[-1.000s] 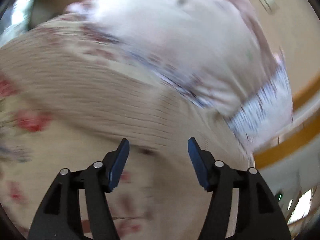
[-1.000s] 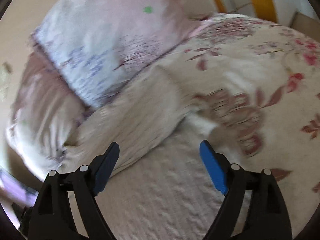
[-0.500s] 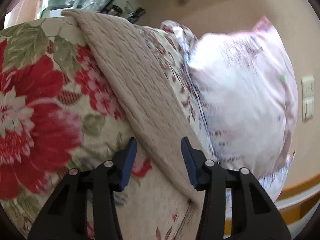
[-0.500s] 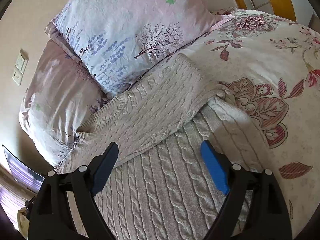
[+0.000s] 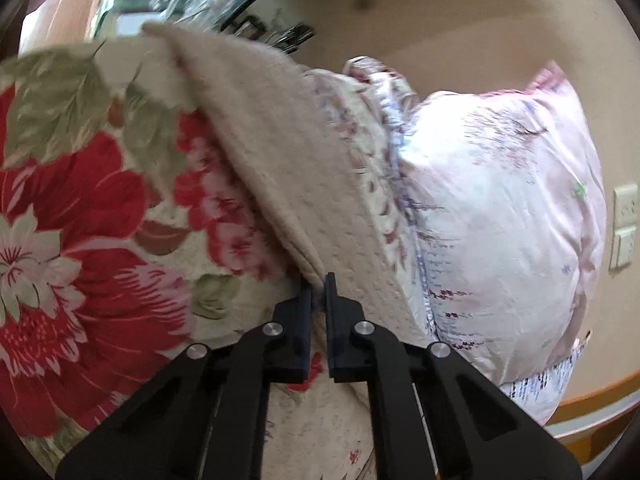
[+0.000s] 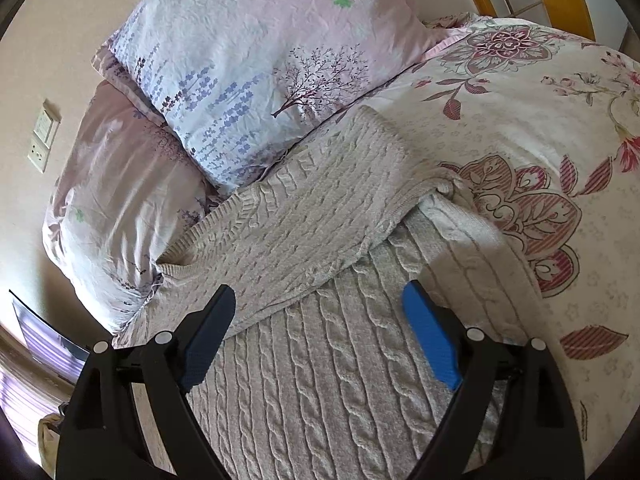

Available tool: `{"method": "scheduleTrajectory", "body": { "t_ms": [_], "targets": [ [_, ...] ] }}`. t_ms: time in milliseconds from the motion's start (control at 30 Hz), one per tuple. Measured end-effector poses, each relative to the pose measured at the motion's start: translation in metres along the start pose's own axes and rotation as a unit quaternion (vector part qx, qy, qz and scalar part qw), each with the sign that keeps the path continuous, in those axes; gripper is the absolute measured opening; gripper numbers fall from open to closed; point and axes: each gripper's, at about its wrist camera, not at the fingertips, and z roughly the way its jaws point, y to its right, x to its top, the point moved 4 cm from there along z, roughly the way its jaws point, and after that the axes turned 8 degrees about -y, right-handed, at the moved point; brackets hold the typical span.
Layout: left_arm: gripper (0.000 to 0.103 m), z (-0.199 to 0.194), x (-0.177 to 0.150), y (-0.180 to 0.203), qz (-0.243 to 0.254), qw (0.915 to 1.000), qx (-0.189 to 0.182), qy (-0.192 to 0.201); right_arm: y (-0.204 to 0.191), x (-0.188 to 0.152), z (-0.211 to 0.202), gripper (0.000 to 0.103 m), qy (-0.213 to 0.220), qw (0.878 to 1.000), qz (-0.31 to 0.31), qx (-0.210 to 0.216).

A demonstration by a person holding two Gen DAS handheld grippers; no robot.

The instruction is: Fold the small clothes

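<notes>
A beige cable-knit sweater [image 6: 304,360] lies spread on a flowered bedspread [image 6: 540,128], one sleeve [image 6: 304,216] folded across its body toward the pillows. In the left wrist view the sweater [image 5: 276,168] runs as a long beige band away from the camera. My left gripper [image 5: 318,284] is shut on the sweater's near edge, knit pinched between the blue pads. My right gripper [image 6: 318,312] hovers wide open over the sweater's body, below the folded sleeve, with nothing pressed between its fingers [image 6: 430,344].
Two pale pillows [image 6: 256,56] lean against the beige wall at the head of the bed, seen also as a pillow [image 5: 500,220] right of the sweater. Wall switches [image 5: 626,224] sit far right. The bedspread [image 5: 72,240] with big red flowers fills the left.
My left gripper swept over and rolled, came to the sweater's edge, and its jaws shut on the knit. The right gripper stayed open in place over the sweater.
</notes>
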Motion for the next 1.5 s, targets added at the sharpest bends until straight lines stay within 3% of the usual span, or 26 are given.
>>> {"method": "scheduleTrajectory", "body": {
  "t_ms": [167,300,400,600,867,933,1033,1100,1167,1200,1300,1400,1500],
  "targets": [
    [0.005,-0.015,-0.007,0.048,0.06,0.9973,-0.039,0.015,0.0,0.0,0.0,0.087,0.0,1.0,0.0,0.0],
    [0.004,-0.018,-0.033,0.102,0.128,0.989,-0.074,0.007,0.0,0.0,-0.001,0.087,0.001,1.0,0.0,0.001],
    [0.004,-0.008,-0.07,0.146,0.184,0.9772,-0.104,-0.021,0.0,-0.001,-0.002,0.087,0.002,1.0,0.0,0.001],
    [0.004,0.049,-0.162,0.208,0.268,0.9455,-0.141,-0.12,-0.001,-0.003,-0.003,0.087,0.002,1.0,-0.001,0.004],
    [0.005,0.129,-0.267,0.206,0.295,0.917,-0.107,-0.246,-0.014,-0.007,0.001,0.087,-0.028,0.998,-0.043,-0.029],
    [0.005,0.146,-0.292,0.201,0.311,0.9036,-0.093,-0.279,-0.027,-0.009,0.0,0.087,-0.043,0.996,-0.073,-0.035],
    [0.02,0.151,-0.307,0.193,0.325,0.8909,-0.08,-0.307,-0.053,-0.01,-0.006,0.087,-0.052,0.989,-0.13,-0.042],
    [0.027,0.141,-0.302,0.188,0.32,0.8871,-0.096,-0.319,-0.08,-0.009,-0.012,0.087,-0.052,0.981,-0.184,-0.037],
    [0.041,0.126,-0.29,0.181,0.312,0.8907,-0.107,-0.312,-0.104,-0.01,-0.016,0.087,-0.047,0.97,-0.236,-0.032],
    [0.042,0.115,-0.277,0.174,0.309,0.8977,-0.106,-0.295,-0.119,-0.012,-0.017,0.087,-0.044,0.962,-0.267,-0.03],
    [0.042,0.096,-0.245,0.156,0.296,0.9159,-0.091,-0.255,-0.175,-0.028,-0.008,0.073,-0.049,0.925,-0.377,-0.004],
    [0.039,0.085,-0.213,0.133,0.268,0.9346,-0.07,-0.223,-0.215,-0.048,0.02,0.056,-0.079,0.899,-0.43,0.031],
    [0.039,0.083,-0.195,0.118,0.238,0.9445,-0.063,-0.217,-0.248,-0.072,0.055,0.043,-0.113,0.872,-0.474,0.047]
  ]
}}
